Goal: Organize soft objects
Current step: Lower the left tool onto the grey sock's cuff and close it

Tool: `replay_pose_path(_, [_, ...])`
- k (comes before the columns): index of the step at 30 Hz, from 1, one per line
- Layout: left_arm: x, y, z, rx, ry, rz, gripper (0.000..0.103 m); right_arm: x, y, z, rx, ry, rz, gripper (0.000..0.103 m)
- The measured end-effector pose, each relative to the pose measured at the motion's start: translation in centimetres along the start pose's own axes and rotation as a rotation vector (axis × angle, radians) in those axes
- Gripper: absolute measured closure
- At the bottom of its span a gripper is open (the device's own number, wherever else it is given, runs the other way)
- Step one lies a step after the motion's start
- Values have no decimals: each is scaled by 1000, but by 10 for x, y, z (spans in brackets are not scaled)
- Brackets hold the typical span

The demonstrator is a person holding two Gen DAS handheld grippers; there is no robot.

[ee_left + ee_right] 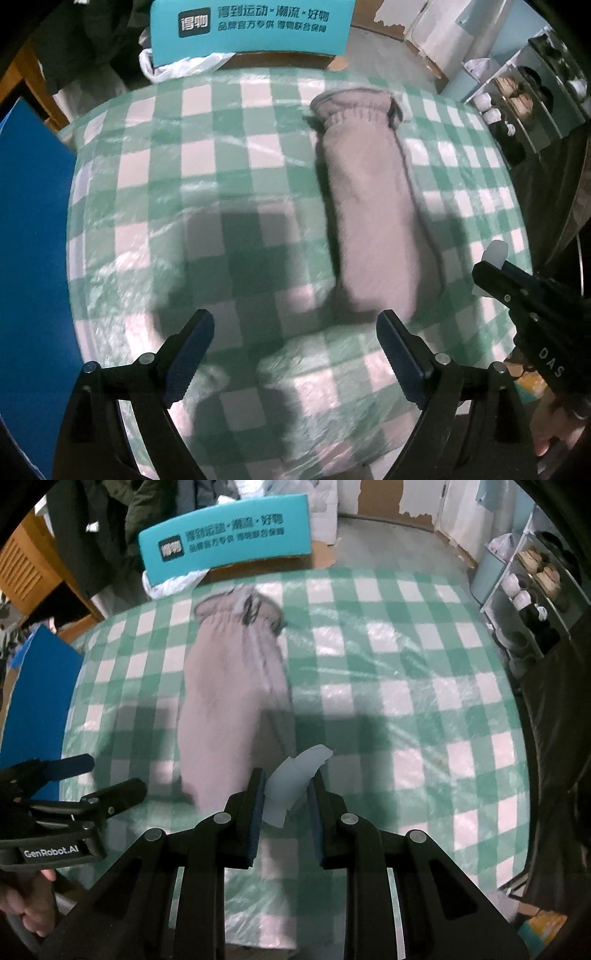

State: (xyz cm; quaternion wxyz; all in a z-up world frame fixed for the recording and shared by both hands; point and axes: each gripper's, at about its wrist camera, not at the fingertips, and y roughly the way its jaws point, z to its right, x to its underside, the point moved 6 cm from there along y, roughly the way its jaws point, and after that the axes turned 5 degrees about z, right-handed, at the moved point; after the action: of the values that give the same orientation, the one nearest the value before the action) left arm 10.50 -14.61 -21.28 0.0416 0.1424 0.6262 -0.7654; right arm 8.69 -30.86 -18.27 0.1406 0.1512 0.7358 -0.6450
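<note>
The grey trousers lay folded lengthwise into a long strip on the checked cloth, waistband toward the teal box at the far edge, cuffs toward me. I used the trousers as my landmark for everything else.

My left gripper hovered just short of the cuff end and a little to its left, jaws spread wide with nothing between them. My right gripper sat to the right of the cuff end, jaws clenched on a pale scrap; I took it for a bit of tissue or thin plastic, but the blur left me unsure.

The risks I saw from here:

- The cloth was under a glossy plastic film. Closing the left jaws low at the cuff could have pinched film along with fabric and dragged the whole cover.
- The strip was several loose layers. Catching only the top one would have peeled the fold open instead of carrying it over.
- With the right jaws occupied by the scrap, I had no second hold on the trousers; a one-sided lift would likely have skewed the strip.
- Both grippers stood close together near the cuff end, so a reach across by either could have knocked the other.
- Dropping the scrap on the trousers would have folded it inside.
</note>
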Motion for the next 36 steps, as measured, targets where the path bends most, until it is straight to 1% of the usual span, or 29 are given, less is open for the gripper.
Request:
replay_pose_path(6, [-24,7,13,-4,17,2,11,-23,0,16,-4,16,23,82])
replay_pose_path(15, [-52,26,27,5,12,-15,11,-46,8,30,31,5,40,82])
replay_pose_path(22, [-64,42,33,11,-8,-26,11,-52,14,36,70,-16,37,82])
replay_pose_path(26, [-71,53,36,24,-23,-36,11,-54,18,34,62,-17,30,82])
replay_pose_path(33, [-78,71,37,83,-89,-56,11,-56,19,35,57,-4,29,82])
replay_pose_path(36, [-78,75,37,95,-112,-52,11,-58,19,36,60,1,29,82])
